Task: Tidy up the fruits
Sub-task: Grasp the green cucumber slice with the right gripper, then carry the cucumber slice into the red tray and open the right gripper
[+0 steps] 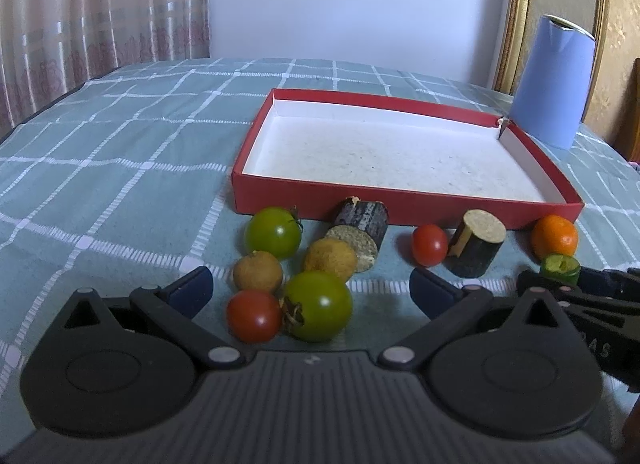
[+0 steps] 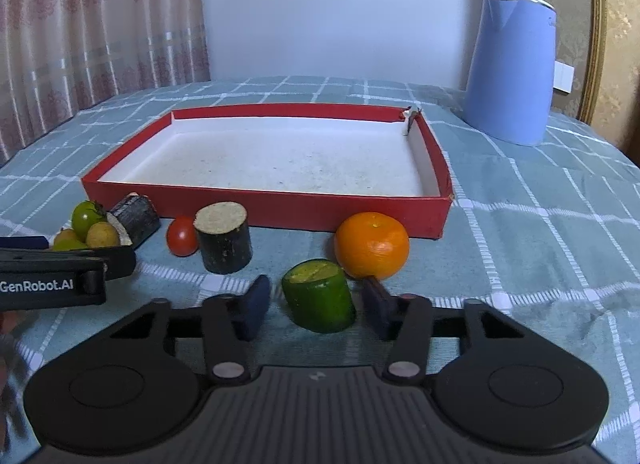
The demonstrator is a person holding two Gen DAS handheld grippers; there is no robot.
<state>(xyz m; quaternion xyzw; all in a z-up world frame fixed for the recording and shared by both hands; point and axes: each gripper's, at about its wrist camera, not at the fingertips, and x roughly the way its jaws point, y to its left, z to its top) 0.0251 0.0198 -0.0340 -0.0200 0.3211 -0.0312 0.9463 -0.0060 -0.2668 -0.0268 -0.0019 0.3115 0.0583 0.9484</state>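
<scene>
A red box (image 1: 400,205) (image 2: 256,205) with a white floor lies on the checked cloth, nothing in it. In front of it lie the fruits. My left gripper (image 1: 312,292) is open around a green tomato (image 1: 318,306) and a red tomato (image 1: 254,316), with two brown fruits (image 1: 258,272) just ahead. My right gripper (image 2: 316,300) is open with a cut green cucumber piece (image 2: 320,296) (image 1: 560,268) between its fingers, apart from both pads. An orange (image 2: 372,246) (image 1: 554,236) sits just beyond it.
Two dark cut cylinders (image 1: 476,250) (image 1: 360,225), another red tomato (image 1: 430,244) and another green tomato (image 1: 273,232) lie along the box's front wall. A blue jug (image 2: 512,67) stands at the back right. The left gripper's body (image 2: 52,278) shows at the right view's left edge.
</scene>
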